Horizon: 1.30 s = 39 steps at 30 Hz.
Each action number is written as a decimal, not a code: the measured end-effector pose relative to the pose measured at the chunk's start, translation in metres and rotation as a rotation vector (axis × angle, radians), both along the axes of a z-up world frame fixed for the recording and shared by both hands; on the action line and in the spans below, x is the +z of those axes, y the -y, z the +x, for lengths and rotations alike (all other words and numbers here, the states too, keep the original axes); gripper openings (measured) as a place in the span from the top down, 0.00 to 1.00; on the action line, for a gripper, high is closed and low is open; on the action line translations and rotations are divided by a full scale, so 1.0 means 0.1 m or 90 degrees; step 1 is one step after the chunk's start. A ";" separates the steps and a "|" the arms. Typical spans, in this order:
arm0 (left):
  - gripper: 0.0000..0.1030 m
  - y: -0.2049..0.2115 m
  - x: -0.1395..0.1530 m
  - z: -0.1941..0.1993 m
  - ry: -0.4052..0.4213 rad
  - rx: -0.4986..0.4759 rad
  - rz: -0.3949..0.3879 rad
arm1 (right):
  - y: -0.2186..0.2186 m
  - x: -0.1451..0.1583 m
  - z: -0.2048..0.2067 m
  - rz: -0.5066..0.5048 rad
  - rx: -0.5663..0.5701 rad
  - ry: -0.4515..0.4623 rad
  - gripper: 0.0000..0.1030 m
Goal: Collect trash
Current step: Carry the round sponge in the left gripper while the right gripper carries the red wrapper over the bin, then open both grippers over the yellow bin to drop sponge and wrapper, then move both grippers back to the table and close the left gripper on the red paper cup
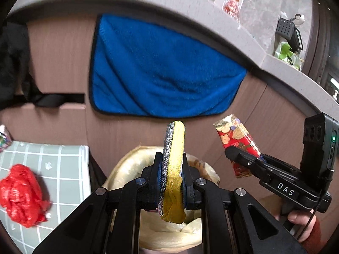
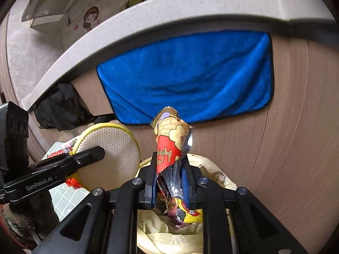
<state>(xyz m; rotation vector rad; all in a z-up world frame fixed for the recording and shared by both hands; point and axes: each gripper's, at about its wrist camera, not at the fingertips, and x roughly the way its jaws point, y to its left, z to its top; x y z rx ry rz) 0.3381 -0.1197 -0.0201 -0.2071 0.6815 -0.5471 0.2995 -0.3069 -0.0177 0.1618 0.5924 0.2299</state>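
Clamping a yellow scouring pad [image 1: 172,169] on edge between its closed jaws, the left gripper [image 1: 172,171] holds it above the bin bag [image 1: 135,163]. The right gripper [image 2: 169,169], narrowly open, still has a red snack wrapper [image 2: 169,146] between its fingers, over the same bag.

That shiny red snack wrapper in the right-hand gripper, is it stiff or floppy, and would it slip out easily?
The snack wrapper looks thin and crinkled, creased where the right gripper holds it, so probably floppy and very light. Its glossy foil surface suggests that it could slide from a loose pinch. Let go above the yellow-lined bin, it would likely flutter rather than drop straight.
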 end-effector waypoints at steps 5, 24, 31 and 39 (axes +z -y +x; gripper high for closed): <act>0.44 -0.05 -0.17 0.21 -0.071 -0.037 -0.048 | 0.08 -0.16 0.10 0.021 -0.012 -0.036 0.48; 0.36 -1.76 0.07 -0.41 0.007 0.169 0.040 | -0.33 0.04 -0.13 0.020 -0.009 0.019 0.48; 0.36 -2.92 -0.09 -0.55 -0.021 0.273 0.024 | -0.86 0.15 -0.10 0.010 0.041 0.031 0.48; 0.34 -3.75 -0.57 -0.50 -0.127 0.335 -0.128 | -1.54 0.03 -0.05 0.007 0.118 0.003 0.48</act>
